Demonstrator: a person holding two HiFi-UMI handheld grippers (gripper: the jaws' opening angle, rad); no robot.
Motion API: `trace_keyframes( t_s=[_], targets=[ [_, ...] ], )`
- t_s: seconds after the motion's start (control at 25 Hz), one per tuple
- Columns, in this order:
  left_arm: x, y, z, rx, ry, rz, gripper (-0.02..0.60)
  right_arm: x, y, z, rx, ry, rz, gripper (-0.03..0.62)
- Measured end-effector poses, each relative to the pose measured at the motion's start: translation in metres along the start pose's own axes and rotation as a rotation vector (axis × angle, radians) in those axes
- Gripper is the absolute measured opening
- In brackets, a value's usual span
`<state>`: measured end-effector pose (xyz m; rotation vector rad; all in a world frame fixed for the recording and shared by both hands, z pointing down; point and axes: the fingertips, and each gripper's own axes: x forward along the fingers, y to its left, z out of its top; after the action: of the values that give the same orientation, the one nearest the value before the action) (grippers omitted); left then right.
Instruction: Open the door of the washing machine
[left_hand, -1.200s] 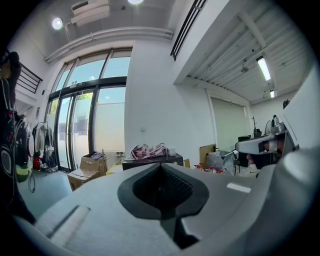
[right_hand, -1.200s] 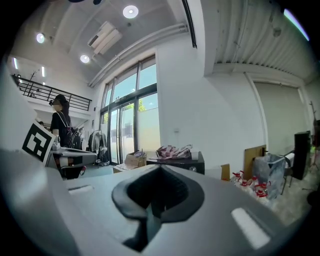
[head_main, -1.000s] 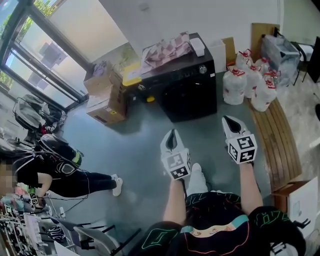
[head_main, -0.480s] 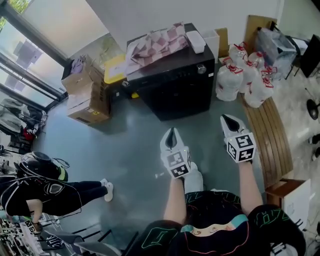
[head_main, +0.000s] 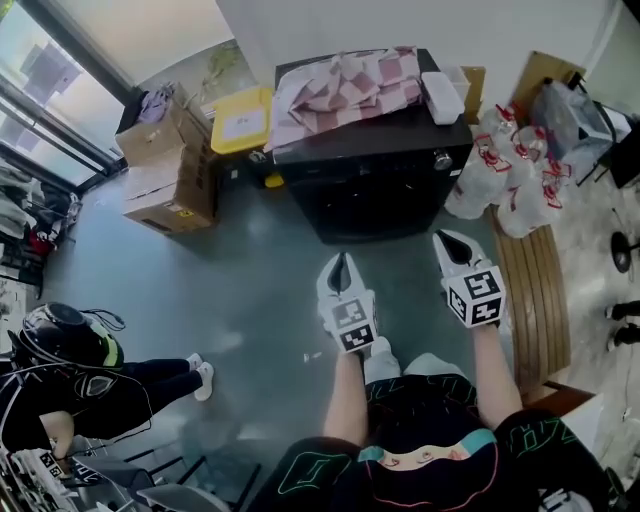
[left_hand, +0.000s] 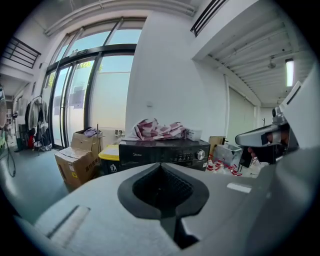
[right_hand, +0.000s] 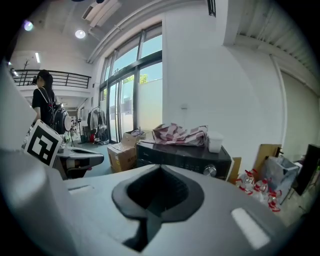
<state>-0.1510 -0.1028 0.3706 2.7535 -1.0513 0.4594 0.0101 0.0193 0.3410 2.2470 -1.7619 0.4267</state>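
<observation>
The black washing machine (head_main: 375, 180) stands against the white wall, its dark front door (head_main: 378, 208) closed and facing me, a silver dial (head_main: 441, 158) at its top right. It also shows ahead in both gripper views, as the washing machine (left_hand: 162, 151) and the washing machine (right_hand: 185, 157). A pink checked cloth (head_main: 345, 88) and a white box (head_main: 441, 96) lie on its top. My left gripper (head_main: 340, 266) and right gripper (head_main: 447, 240) are both shut and empty, held side by side just short of the door.
Cardboard boxes (head_main: 160, 175) and a yellow-lidded bin (head_main: 240, 120) stand left of the machine. White bags with red ties (head_main: 510, 165) sit to its right, beside a wooden bench (head_main: 533, 295). A person in black (head_main: 80, 375) stands at the lower left.
I have moved closer to the washing machine; it now fills more of the view and sits nearer both grippers. Both grippers stayed shut.
</observation>
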Motion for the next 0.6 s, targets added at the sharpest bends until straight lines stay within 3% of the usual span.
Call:
trace_keyframes(
  t_s=[0.28, 0.6],
  targets=[
    [0.047, -0.011, 0.001, 0.024, 0.029, -0.038, 0.011, 0.032, -0.035, 0.009, 0.002, 0.020, -0.030, 0.003],
    [0.121, -0.004, -0.006, 0.021, 0.087, 0.008, 0.011, 0.116, -0.056, -0.002, -0.085, 0.105, 0.073, 0.003]
  ],
)
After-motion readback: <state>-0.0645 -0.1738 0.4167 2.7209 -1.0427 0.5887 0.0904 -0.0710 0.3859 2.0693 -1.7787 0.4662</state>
